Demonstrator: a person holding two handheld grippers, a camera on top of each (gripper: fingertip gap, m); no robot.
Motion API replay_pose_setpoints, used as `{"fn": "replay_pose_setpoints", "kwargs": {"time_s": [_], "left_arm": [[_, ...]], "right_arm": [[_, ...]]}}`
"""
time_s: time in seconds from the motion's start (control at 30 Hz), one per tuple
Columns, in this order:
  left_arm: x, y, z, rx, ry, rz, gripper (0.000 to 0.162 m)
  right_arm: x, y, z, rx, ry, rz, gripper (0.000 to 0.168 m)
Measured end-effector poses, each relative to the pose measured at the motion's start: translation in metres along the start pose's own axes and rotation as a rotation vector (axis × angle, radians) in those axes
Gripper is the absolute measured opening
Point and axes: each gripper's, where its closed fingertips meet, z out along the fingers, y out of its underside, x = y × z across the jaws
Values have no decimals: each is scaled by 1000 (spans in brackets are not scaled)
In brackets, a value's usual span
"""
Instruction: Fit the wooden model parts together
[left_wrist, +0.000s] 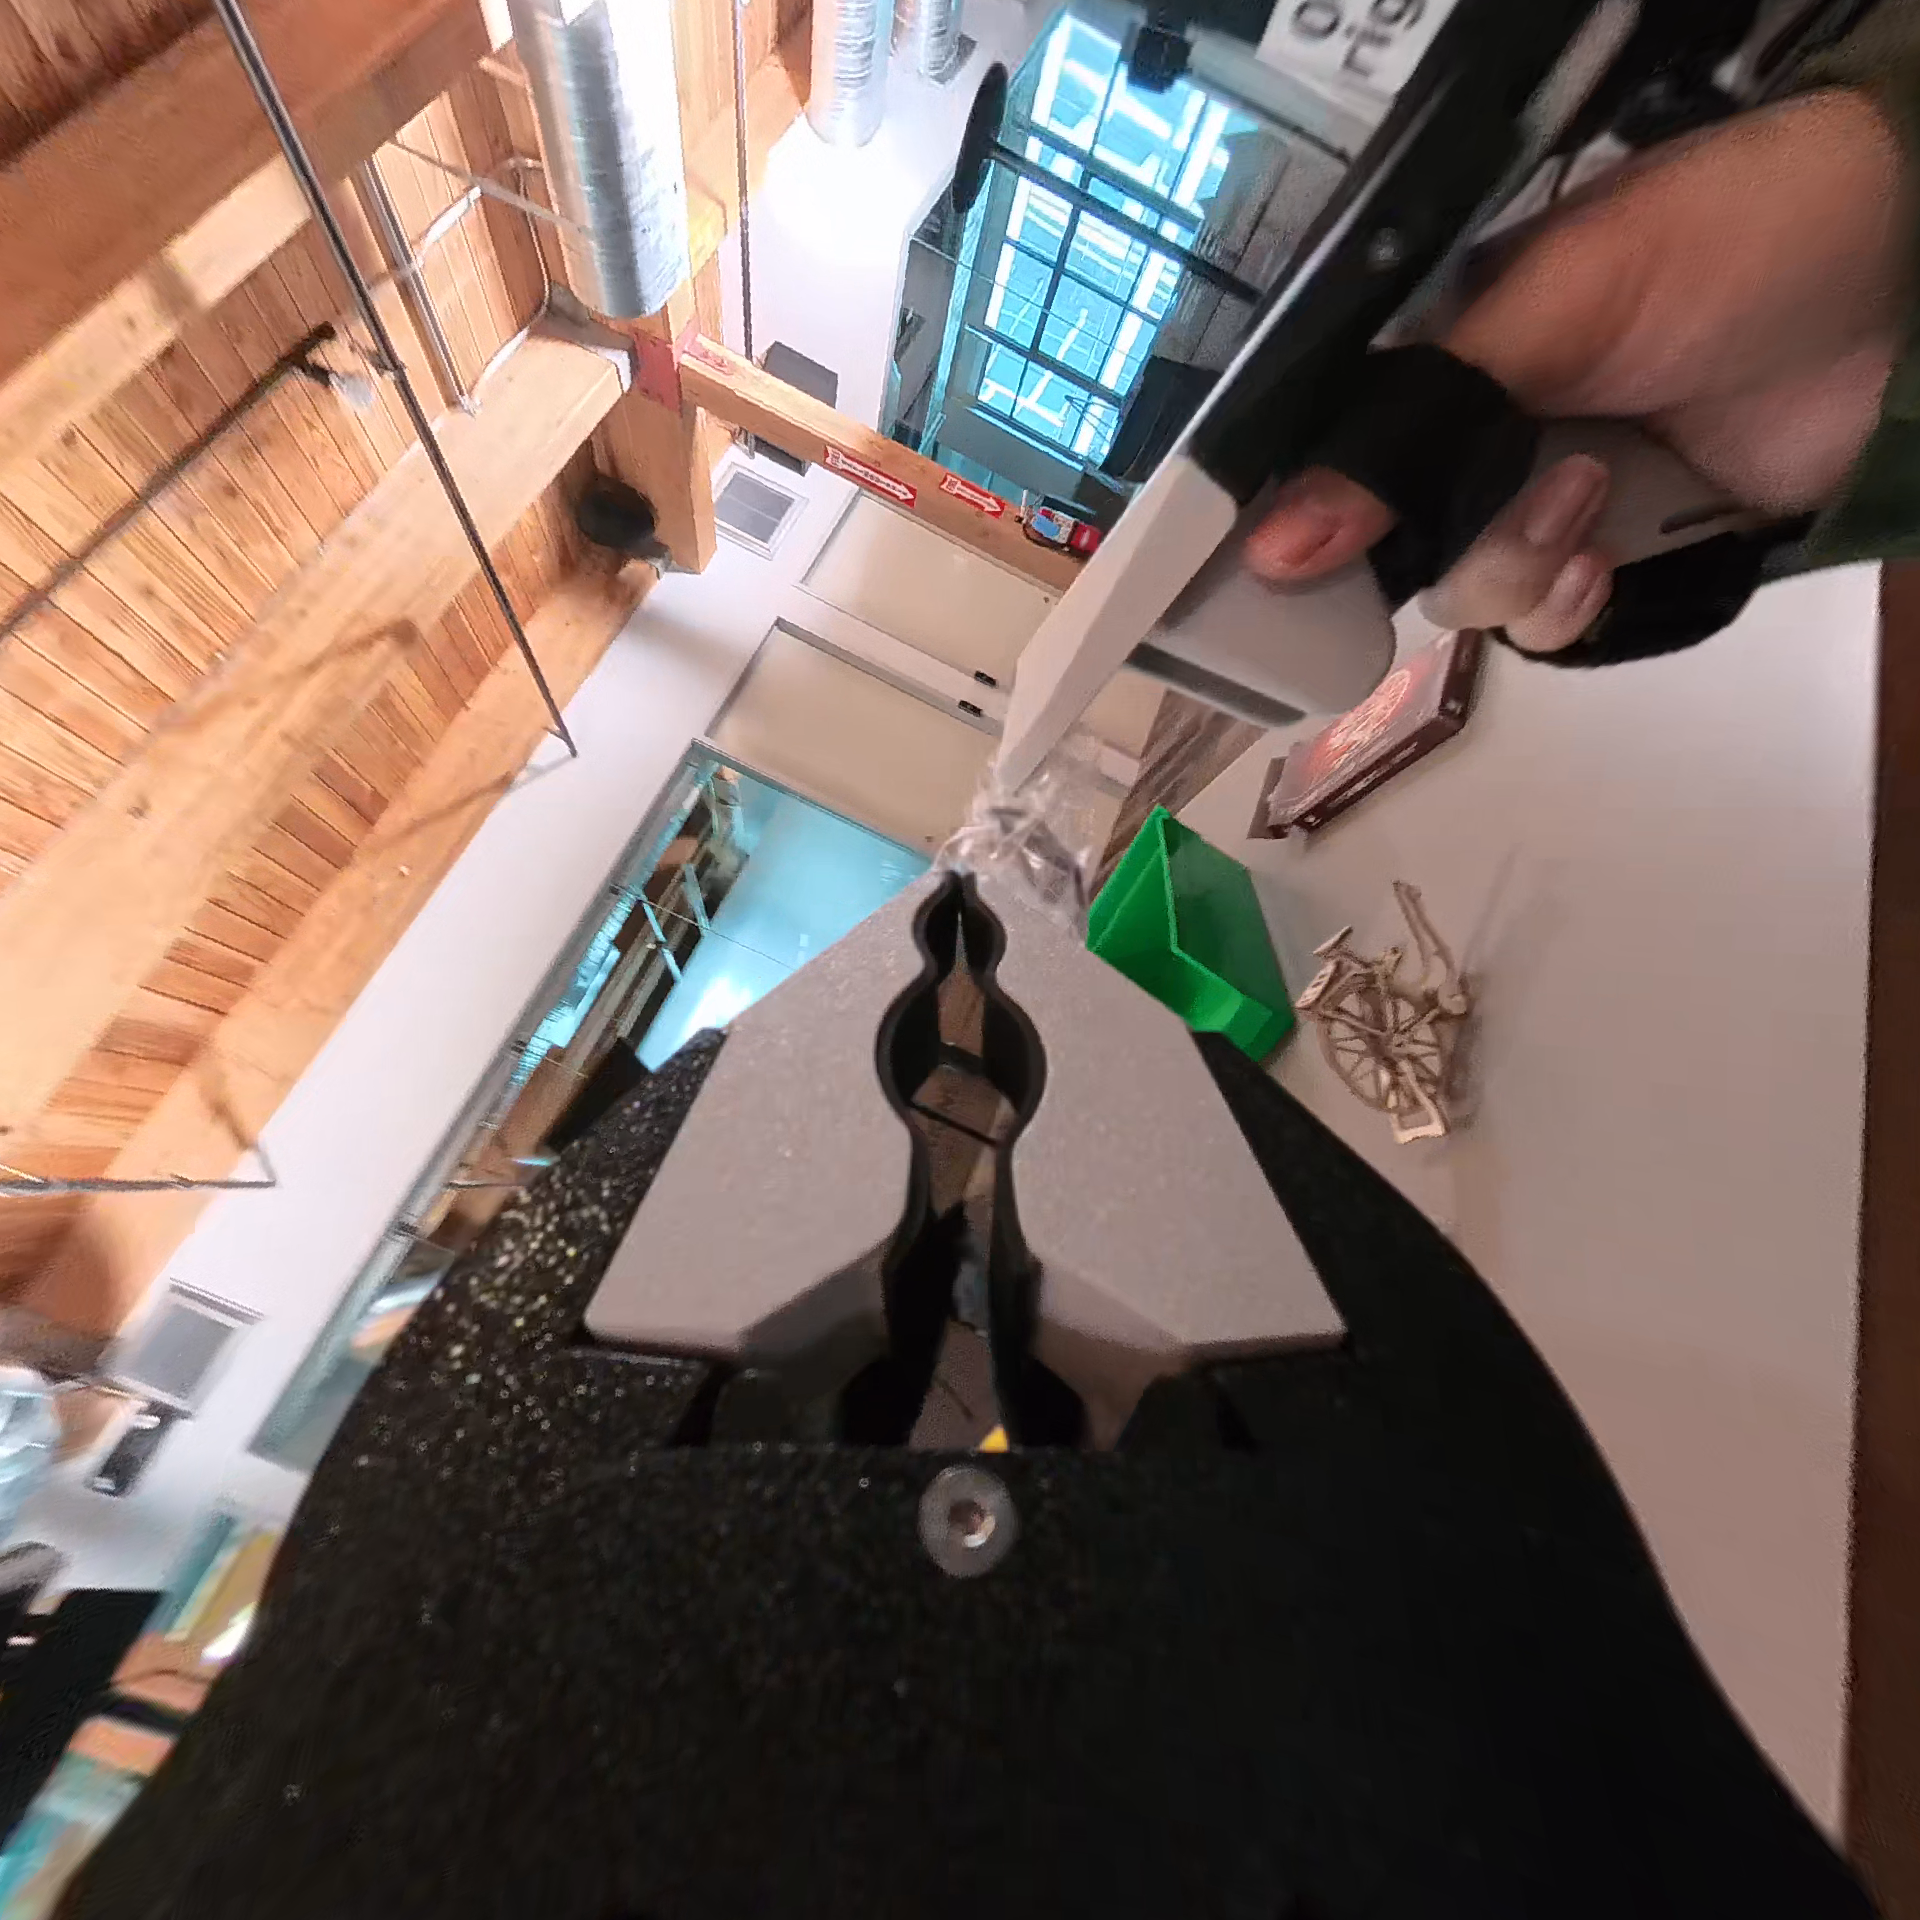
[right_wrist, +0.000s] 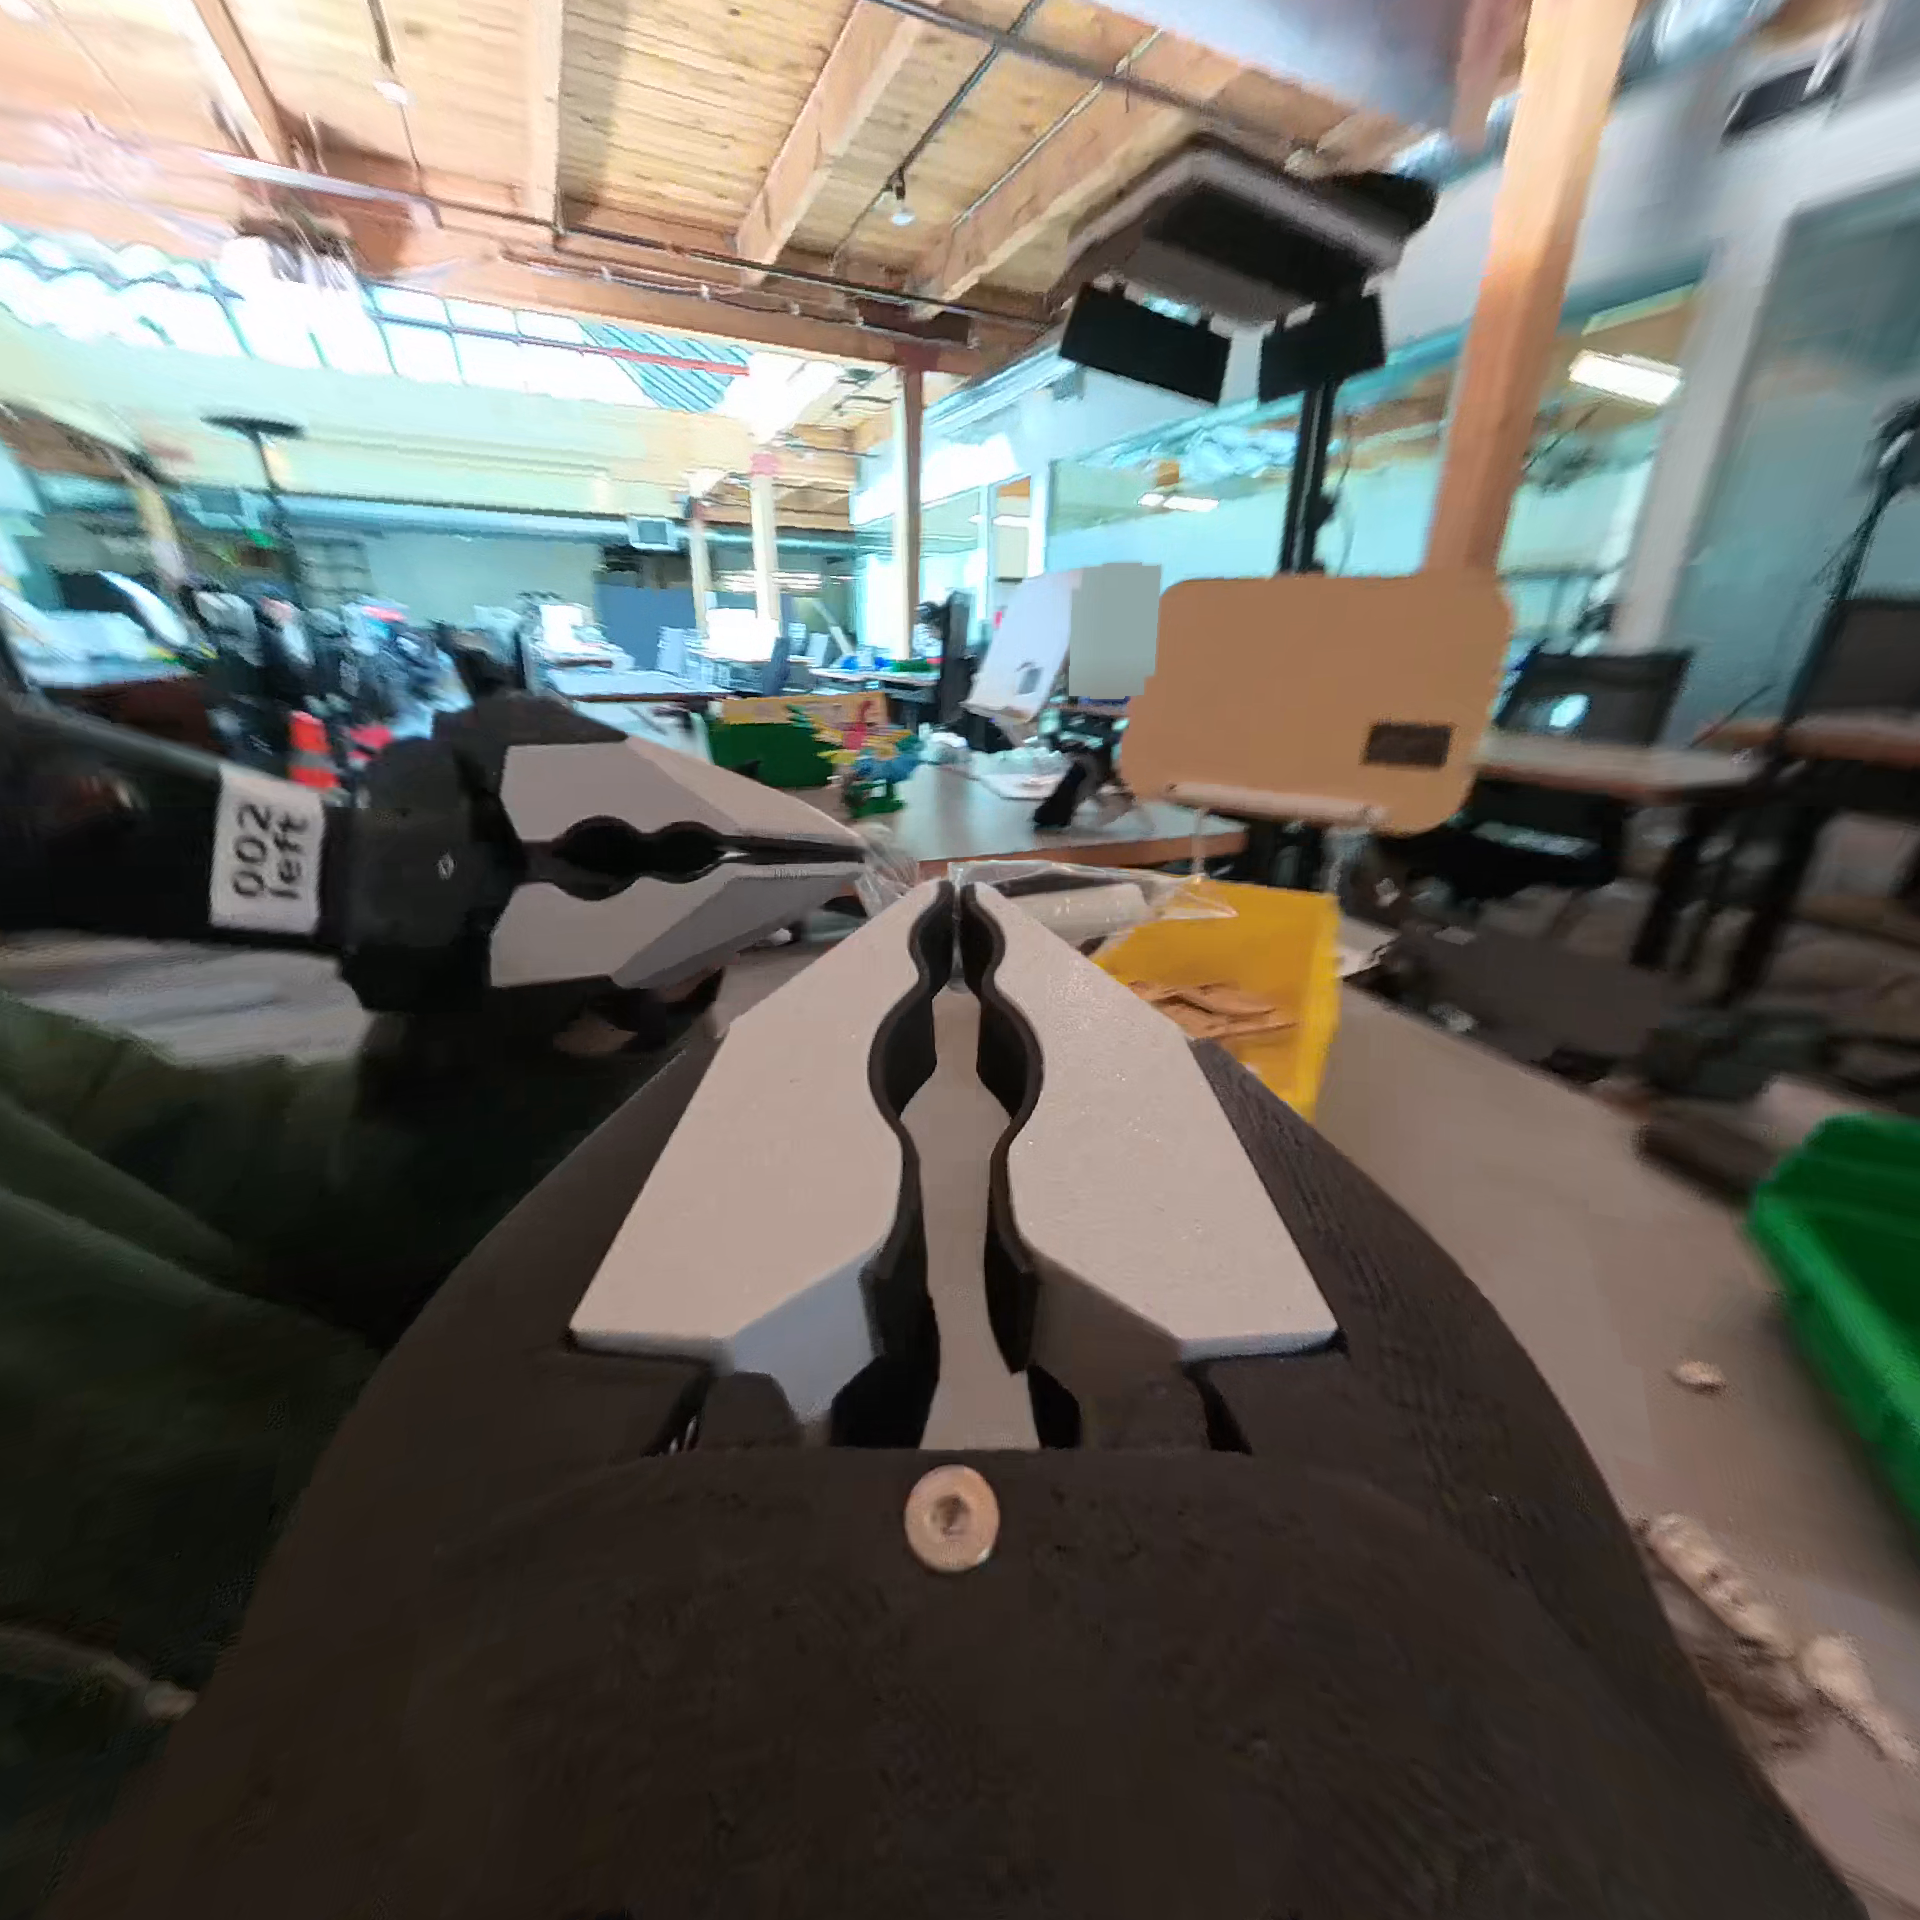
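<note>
Both grippers pinch a small clear plastic bag (left_wrist: 1023, 831) between them in the air. My left gripper (left_wrist: 957, 883) is shut on one edge of it. My right gripper (left_wrist: 1006, 774) comes in from the upper right, held by a hand, and is shut on the other edge. In the right wrist view the right gripper (right_wrist: 954, 889) has its tips nearly together on the bag (right_wrist: 1081, 896), and the left gripper (right_wrist: 857, 854) meets it from the left. A part-built wooden bicycle model (left_wrist: 1387, 1023) lies on the white table (left_wrist: 1662, 935). What the bag holds is unclear.
A green bin (left_wrist: 1184, 935) stands on the table next to the model, with a dark red box (left_wrist: 1371, 738) behind it. A yellow bin (right_wrist: 1247, 966) holding flat wooden pieces (right_wrist: 1205, 1003) sits beyond the grippers. Another green bin (right_wrist: 1849, 1247) is at the right.
</note>
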Motion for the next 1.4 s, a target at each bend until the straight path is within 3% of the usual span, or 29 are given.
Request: {"fn": "replay_pose_setpoints", "kwargs": {"time_s": [0.07,0.2,0.23,0.3,0.47,0.63,0.87,1.2,1.33,1.4], "left_arm": [[-2,0,0,24,16,-97,0],[-6,-9,0,98,76,-353,47],[-6,-10,1,108,94,-406,53],[-4,-11,1,114,133,-480,52],[-7,-18,-5,201,219,-641,26],[-1,-16,-4,178,273,-667,0],[-23,-22,-12,268,94,-655,0],[-39,-18,-19,409,115,-933,0],[-33,-8,-13,281,91,-749,0],[-30,-10,-12,241,67,-642,0]], "right_arm": [[-3,-8,-1,21,56,-144,0],[-15,-16,-1,35,99,-347,0],[-20,-15,0,24,91,-391,0],[-24,-14,2,4,115,-473,0],[-32,-14,3,-24,139,-627,0],[-39,-14,4,-20,123,-682,0],[-24,-31,-2,70,282,-636,0],[-14,-39,-5,170,306,-497,0],[-14,-35,-5,156,235,-453,0],[-14,-38,-7,179,196,-388,27]]}}
